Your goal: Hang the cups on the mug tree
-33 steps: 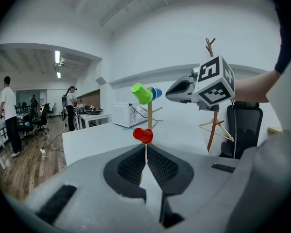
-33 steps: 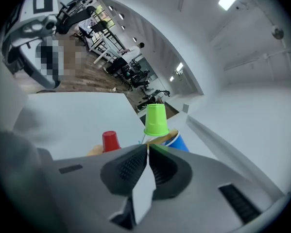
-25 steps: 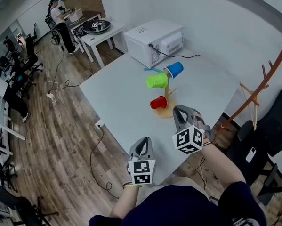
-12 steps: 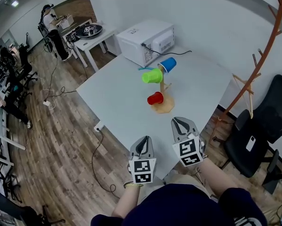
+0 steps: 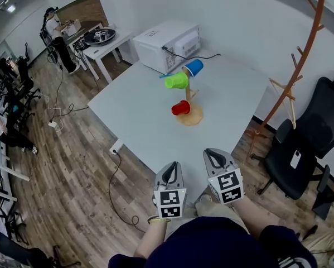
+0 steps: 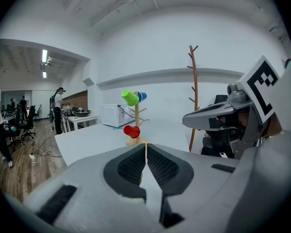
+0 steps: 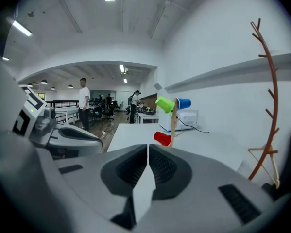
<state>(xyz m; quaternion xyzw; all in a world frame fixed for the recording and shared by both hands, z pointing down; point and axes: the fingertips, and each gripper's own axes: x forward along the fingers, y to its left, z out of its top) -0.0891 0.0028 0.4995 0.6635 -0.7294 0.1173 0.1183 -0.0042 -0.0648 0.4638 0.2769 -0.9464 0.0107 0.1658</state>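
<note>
A wooden mug tree (image 5: 190, 111) stands on the white table (image 5: 139, 116) with three cups hung on it: a green cup (image 5: 177, 81), a blue cup (image 5: 193, 67) and, lower down, a red cup (image 5: 180, 108). The same tree shows far ahead in the left gripper view, green cup (image 6: 129, 97) above red cup (image 6: 132, 130), and in the right gripper view with the green cup (image 7: 164, 104), blue cup (image 7: 183, 103) and red cup (image 7: 162, 138). My left gripper (image 5: 170, 172) and right gripper (image 5: 214, 156) hang shut and empty off the table's near edge, close to my body.
A white microwave (image 5: 167, 46) with a black cable sits at the table's far side. A tall wooden coat stand (image 5: 300, 60) and a black office chair (image 5: 303, 144) stand to the right. Cables lie on the wood floor at left. People work at desks far off.
Both grippers have drawn back from the mug tree toward my body, the right one further, and it has rolled upright. The cups stay hung on the tree.
</note>
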